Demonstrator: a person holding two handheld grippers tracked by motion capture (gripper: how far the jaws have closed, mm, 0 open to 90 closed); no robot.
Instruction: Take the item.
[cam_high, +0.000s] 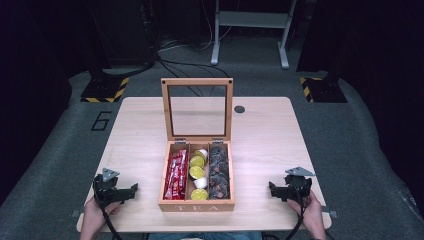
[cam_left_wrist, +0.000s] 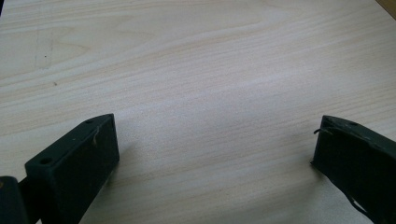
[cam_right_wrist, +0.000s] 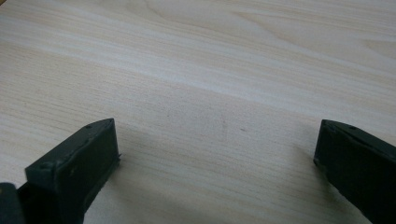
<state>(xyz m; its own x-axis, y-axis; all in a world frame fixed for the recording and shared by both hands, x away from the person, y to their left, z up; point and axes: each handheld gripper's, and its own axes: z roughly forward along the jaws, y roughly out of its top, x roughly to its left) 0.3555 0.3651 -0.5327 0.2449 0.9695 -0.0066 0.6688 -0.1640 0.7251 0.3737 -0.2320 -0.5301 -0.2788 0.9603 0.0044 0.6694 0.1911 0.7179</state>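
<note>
1. The tea box (cam_high: 196, 176) sits at the middle of the counter (cam_high: 260, 130), near the person's edge, lid (cam_high: 197, 109) standing upright on its hinges.
2. Inside, three compartments: red packets (cam_high: 175, 175) on the left, yellow-topped capsules (cam_high: 198, 174) in the middle, dark pods (cam_high: 219, 174) on the right.
3. The left gripper (cam_high: 131, 190) rests low at the counter's near left, well apart from the box, fingers (cam_left_wrist: 74, 163) spread wide with nothing but bare wood between them.
4. The right gripper (cam_high: 272, 189) sits at the near right, likewise apart from the box, fingers (cam_right_wrist: 77, 163) wide open and empty.
5. Risk, as I see it: the lid stands unsupported, so a knock from either gripper reaching in could swing it shut on the fingers or push the box back.
6. The compartments look narrow; wide fingers may catch a divider or nudge neighbouring capsules, which lie loose and could roll.
7. Trailing cables (cam_high: 107, 222) hang off the near edge and could snag.
8. Beyond the counter stand a white frame (cam_high: 250, 30) and floor cables, out of the way. Nothing lies between grippers and box.
</note>
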